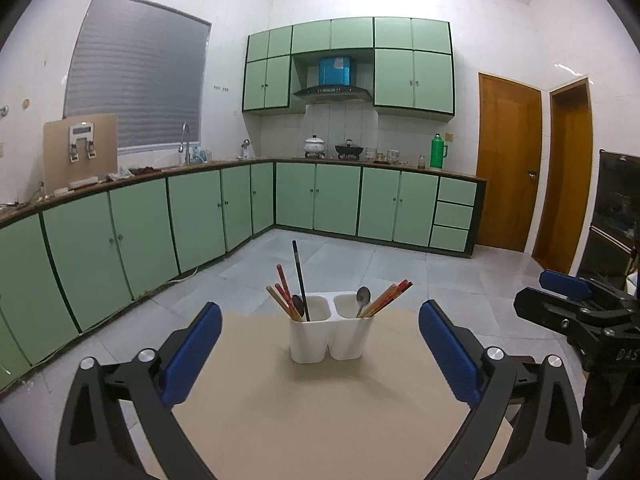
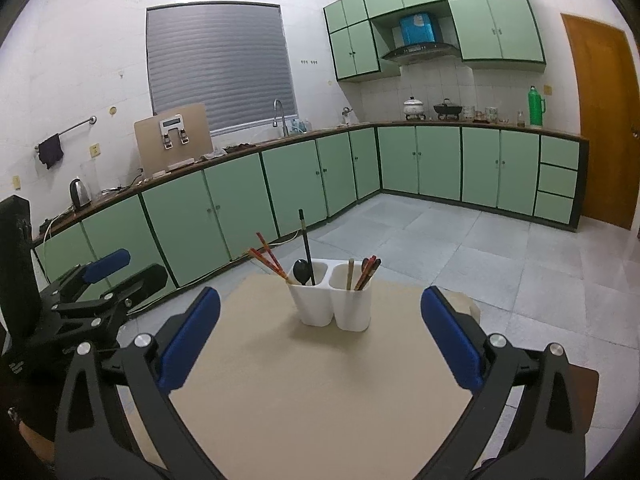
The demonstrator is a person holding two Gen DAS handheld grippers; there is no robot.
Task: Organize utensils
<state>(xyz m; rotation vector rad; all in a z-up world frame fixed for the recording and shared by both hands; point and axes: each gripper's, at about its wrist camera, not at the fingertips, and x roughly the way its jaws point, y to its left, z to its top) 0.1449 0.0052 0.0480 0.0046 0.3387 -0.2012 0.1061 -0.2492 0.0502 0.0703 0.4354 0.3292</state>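
Both cameras ride low over the near edge of the tabletop (image 1: 256,420) and look forward and slightly down along their own fingers. The left wrist view faces the holder (image 1: 331,334) head-on from near, with the right hand-held gripper (image 1: 576,300) at its right edge. The right wrist view looks from just beside it, angled a little leftward, with the left hand-held gripper (image 2: 104,276) at its left edge. Both share the holder, the tabletop, the floor (image 1: 400,264) and the cabinets (image 1: 336,204).
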